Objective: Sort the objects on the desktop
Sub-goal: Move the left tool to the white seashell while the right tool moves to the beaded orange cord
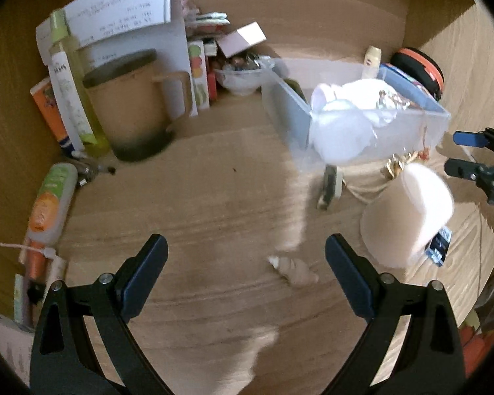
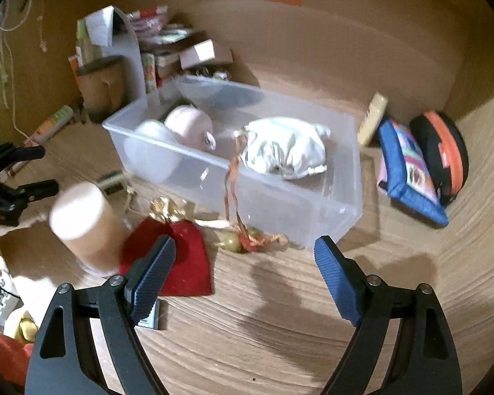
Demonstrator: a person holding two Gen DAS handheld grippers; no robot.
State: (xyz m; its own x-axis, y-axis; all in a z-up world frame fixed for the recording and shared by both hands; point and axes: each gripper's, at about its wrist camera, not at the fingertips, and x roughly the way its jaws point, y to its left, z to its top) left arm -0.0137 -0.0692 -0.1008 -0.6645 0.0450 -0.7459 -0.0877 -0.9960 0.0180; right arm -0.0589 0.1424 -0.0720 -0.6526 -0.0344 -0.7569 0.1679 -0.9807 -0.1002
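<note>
A clear plastic bin (image 2: 329, 197) stands mid-desk and holds a white cloth pouch (image 2: 283, 148) and pale round items (image 2: 187, 125); it also shows in the left wrist view (image 1: 411, 128). My left gripper (image 1: 247, 253) is open and empty above the desk, with a small spiral shell (image 1: 296, 270) between its fingers. My right gripper (image 2: 243, 253) is open and empty, just short of a red pouch (image 2: 187, 263) and an orange tassel charm (image 2: 247, 240) in front of the bin. A paper cup (image 2: 85, 227) lies tipped over at the left; it also shows in the left wrist view (image 1: 408, 217).
A tan lidded mug (image 1: 131, 105), bottles (image 1: 72, 82), boxes and a bowl (image 1: 240, 79) crowd the back left. A tube (image 1: 49, 204) lies at the left wall. A blue pouch (image 2: 408, 168) and a black-orange case (image 2: 441, 151) lean at the right wall. Wooden walls enclose the desk.
</note>
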